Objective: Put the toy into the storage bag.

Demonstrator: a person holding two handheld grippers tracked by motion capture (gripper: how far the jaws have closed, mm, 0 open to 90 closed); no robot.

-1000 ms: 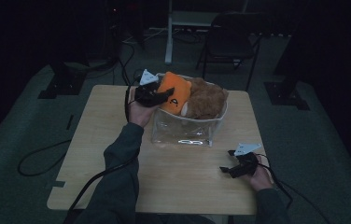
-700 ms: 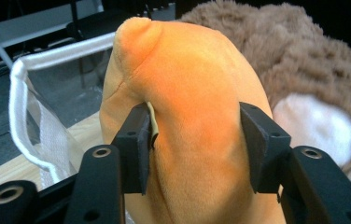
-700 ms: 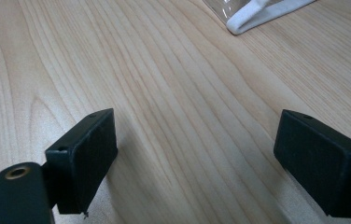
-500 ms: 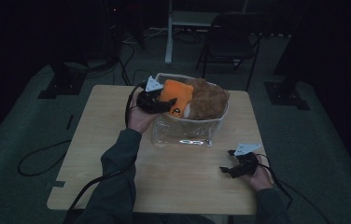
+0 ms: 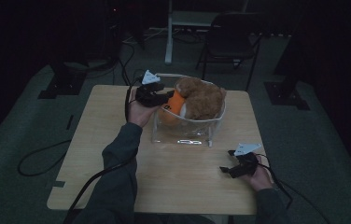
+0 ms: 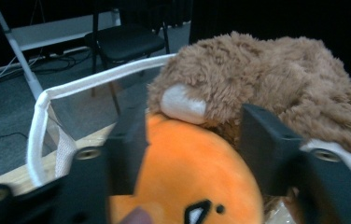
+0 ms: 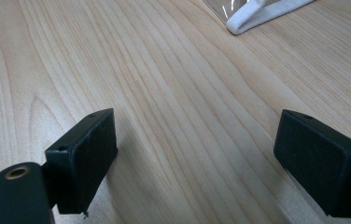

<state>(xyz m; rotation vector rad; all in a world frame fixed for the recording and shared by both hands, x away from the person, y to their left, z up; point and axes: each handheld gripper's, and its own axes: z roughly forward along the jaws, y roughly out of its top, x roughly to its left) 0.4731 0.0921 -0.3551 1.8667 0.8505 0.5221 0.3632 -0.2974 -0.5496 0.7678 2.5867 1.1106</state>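
On the wooden table [image 5: 117,135], the left gripper [image 5: 164,99] is closing around the orange plush [image 6: 192,177]; the right gripper [image 5: 227,169] is resting agape.

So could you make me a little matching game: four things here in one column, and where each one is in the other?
1. orange plush toy
2. brown plush toy
3. right gripper
4. clear bag

a. over bare wood, apart from the bag
b. between the left gripper's fingers
c. standing mid-table, toys inside
d. deep in the bag, beside the orange one

Pairs: 1-b, 2-d, 3-a, 4-c
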